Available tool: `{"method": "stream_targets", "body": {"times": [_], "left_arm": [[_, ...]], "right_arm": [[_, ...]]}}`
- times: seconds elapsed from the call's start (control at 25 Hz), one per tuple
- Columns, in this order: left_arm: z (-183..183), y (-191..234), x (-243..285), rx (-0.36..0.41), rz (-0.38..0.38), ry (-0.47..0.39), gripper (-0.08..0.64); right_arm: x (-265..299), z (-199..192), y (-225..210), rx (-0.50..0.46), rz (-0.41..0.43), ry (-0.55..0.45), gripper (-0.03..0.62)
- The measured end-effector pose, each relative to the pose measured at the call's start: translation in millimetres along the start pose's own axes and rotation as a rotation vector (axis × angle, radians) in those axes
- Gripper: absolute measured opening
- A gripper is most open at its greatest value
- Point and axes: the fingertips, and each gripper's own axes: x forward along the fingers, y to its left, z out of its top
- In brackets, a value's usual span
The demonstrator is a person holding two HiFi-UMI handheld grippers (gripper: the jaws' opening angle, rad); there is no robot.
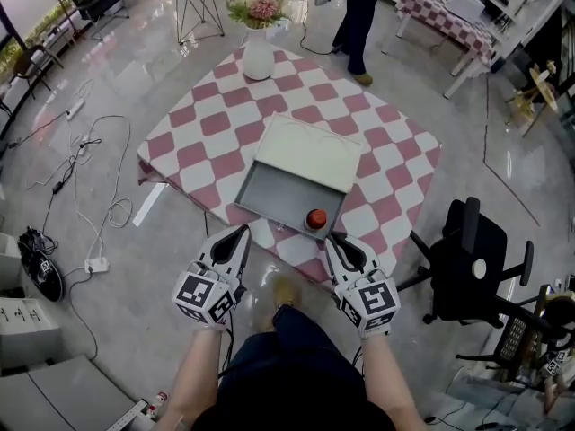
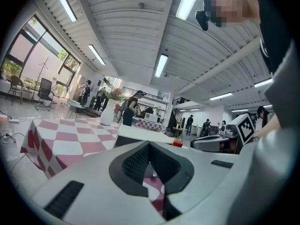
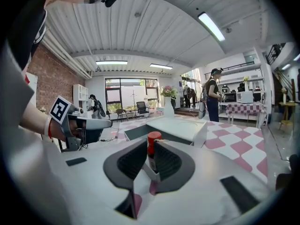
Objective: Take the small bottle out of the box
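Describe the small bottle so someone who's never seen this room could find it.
On the pink-and-white checked table lies a flat box with a grey floor, its pale lid covering the far half. The small bottle stands in the box's near right corner, the only thing inside, told by its red cap.

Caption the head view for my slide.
Person's left gripper and right gripper facing a gray box holding a red-capped bottle.

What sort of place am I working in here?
Probably an open-plan lab or studio workspace: loose cables on a polished floor, an office chair, a second checkered table, and strip lights overhead.
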Motion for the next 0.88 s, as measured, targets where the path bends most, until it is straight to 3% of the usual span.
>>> {"method": "stream_targets", "body": {"times": [0.48,0.56,0.88], "left_arm": [[-12,6,33,0.001,-0.023,0.040,0.012],[-15,7,35,-0.002,-0.021,0.046,0.012],[-18,19,39,-0.022,-0.007,0.053,0.012]], "right_arm": [[29,-8,-13,-0.049,0.038,0.058,0.112],[33,-9,-14,-0.056,0.045,0.066,0.152],[50,-8,-12,-0.097,0.051,0.079,0.152]]}}
